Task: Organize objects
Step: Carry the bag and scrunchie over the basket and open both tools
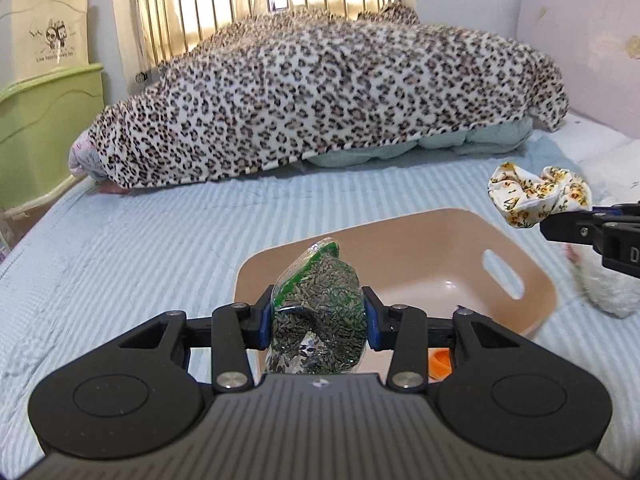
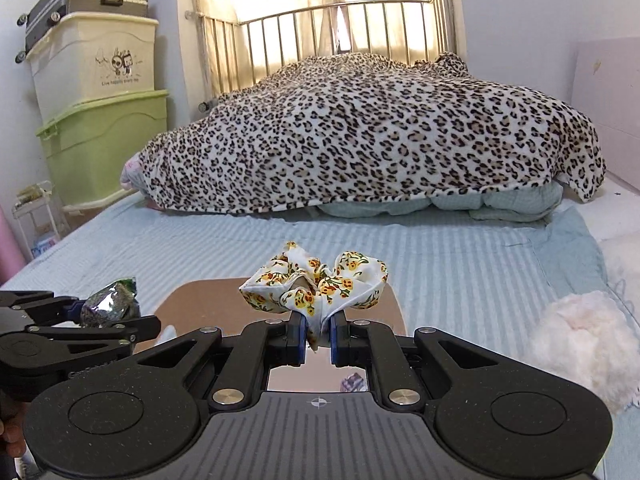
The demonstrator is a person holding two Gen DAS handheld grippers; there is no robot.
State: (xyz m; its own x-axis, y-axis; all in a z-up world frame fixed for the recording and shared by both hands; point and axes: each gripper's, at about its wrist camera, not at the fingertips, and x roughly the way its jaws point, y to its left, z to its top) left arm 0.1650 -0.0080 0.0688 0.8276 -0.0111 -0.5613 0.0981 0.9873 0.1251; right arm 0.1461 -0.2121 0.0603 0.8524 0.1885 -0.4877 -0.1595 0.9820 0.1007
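A big bed (image 1: pixel 160 240) with a blue striped sheet lies under both grippers. Ahead, a spotty blanket (image 1: pixel 320 96). The tan tub (image 1: pixel 532 280) sits just below. The left gripper (image 1: pixel 319 318) squeezes a seed bag (image 1: pixel 320 308); the right gripper (image 2: pixel 319 332) pinches a flowery scrunchie (image 2: pixel 316 280).

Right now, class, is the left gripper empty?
No: the left gripper is shut on a clear packet of seeds, held above the tan bin.

We note the glossy clear plastic seed packet (image 1: pixel 320 312), the matt floral cloth scrunchie (image 2: pixel 320 280), the smooth tan plastic basket (image 1: pixel 532 280), a ribbed cloth bed cover (image 1: pixel 160 240), and a plush leopard blanket (image 1: pixel 320 92).
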